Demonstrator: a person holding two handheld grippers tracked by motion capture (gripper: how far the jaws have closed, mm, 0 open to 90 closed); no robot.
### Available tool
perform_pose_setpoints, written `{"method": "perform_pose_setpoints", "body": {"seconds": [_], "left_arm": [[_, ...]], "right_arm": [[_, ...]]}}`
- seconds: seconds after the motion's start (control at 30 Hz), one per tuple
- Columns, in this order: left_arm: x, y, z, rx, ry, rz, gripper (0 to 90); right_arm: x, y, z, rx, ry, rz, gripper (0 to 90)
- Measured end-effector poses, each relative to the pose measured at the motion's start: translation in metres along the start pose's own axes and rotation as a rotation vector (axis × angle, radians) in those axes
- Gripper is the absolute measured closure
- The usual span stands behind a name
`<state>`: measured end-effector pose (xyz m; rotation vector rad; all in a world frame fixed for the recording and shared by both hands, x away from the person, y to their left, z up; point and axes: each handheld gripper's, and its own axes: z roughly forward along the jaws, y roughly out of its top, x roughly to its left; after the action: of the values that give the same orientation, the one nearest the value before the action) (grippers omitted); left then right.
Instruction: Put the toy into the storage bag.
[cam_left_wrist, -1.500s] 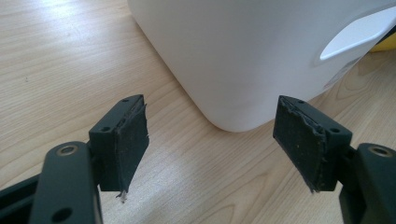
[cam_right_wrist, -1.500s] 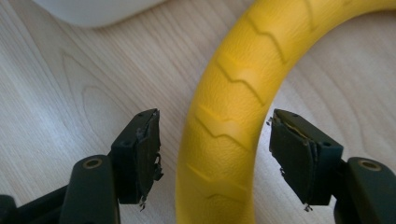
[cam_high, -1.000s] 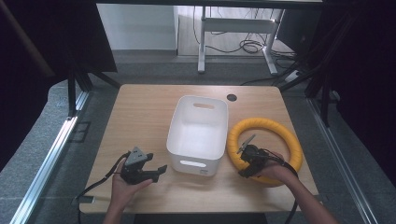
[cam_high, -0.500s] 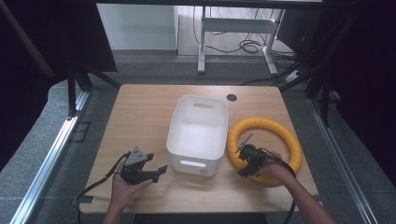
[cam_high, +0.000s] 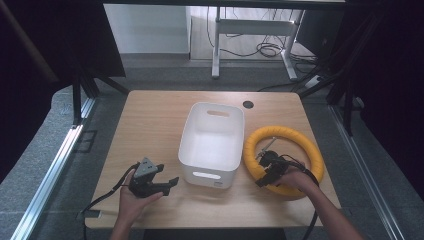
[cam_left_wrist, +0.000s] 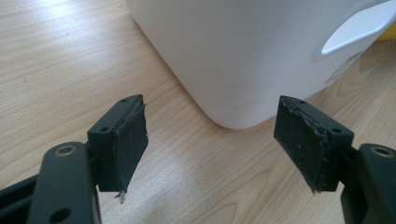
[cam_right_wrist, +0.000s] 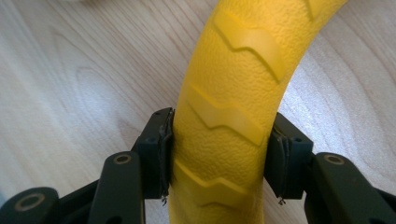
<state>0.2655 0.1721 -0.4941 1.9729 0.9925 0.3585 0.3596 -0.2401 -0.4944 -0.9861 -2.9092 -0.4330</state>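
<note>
Yellow ring (cam_high: 285, 159), pebbled rubber with raised chevrons, lies at lower right on the wooden table (cam_high: 155, 125), beside a smooth white bin (cam_high: 212, 142). Right gripper (cam_right_wrist: 218, 156) has just closed, pads pressing the ring's sides. Left gripper (cam_left_wrist: 210, 140) gapes empty, unmoved, facing the bin's rounded corner.

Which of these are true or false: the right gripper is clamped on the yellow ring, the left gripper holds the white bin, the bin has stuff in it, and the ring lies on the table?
1. The right gripper is clamped on the yellow ring. True; its jaws have just been closing and the pads press its sides.
2. The left gripper holds the white bin. False; its jaws are open, short of the bin.
3. The bin holds items. False; its inside looks empty.
4. The ring lies on the table beside the bin. True.
</note>
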Motion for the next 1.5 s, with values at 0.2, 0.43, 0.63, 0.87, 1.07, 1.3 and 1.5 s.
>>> {"method": "perform_pose_setpoints", "body": {"seconds": [0.2, 0.43, 0.63, 0.87, 1.07, 1.3, 1.5], "left_arm": [[0.000, 0.000, 0.001, 0.004, 0.000, 0.001, 25.8], [0.000, 0.000, 0.001, 0.003, -0.001, 0.001, 25.8], [0.000, 0.000, 0.000, 0.003, -0.001, 0.000, 25.8], [0.000, 0.000, 0.000, 0.001, -0.001, -0.001, 25.8], [0.000, 0.000, 0.001, 0.002, -0.002, -0.001, 25.8], [0.000, 0.000, 0.002, 0.005, -0.003, 0.000, 25.8], [0.000, 0.000, 0.002, 0.005, -0.003, 0.000, 25.8]], "right_arm": [[-0.005, -0.003, -0.011, -0.061, 0.040, 0.015, 48.8], [-0.013, -0.007, -0.024, -0.149, 0.085, 0.042, 48.9], [-0.019, -0.013, -0.035, -0.235, 0.121, 0.072, 48.9], [-0.025, -0.019, -0.046, -0.318, 0.145, 0.097, 49.0], [-0.028, -0.021, -0.054, -0.355, 0.152, 0.104, 49.0], [-0.032, -0.024, -0.062, -0.408, 0.152, 0.115, 49.0], [-0.034, -0.025, -0.068, -0.448, 0.154, 0.129, 49.0]]}}
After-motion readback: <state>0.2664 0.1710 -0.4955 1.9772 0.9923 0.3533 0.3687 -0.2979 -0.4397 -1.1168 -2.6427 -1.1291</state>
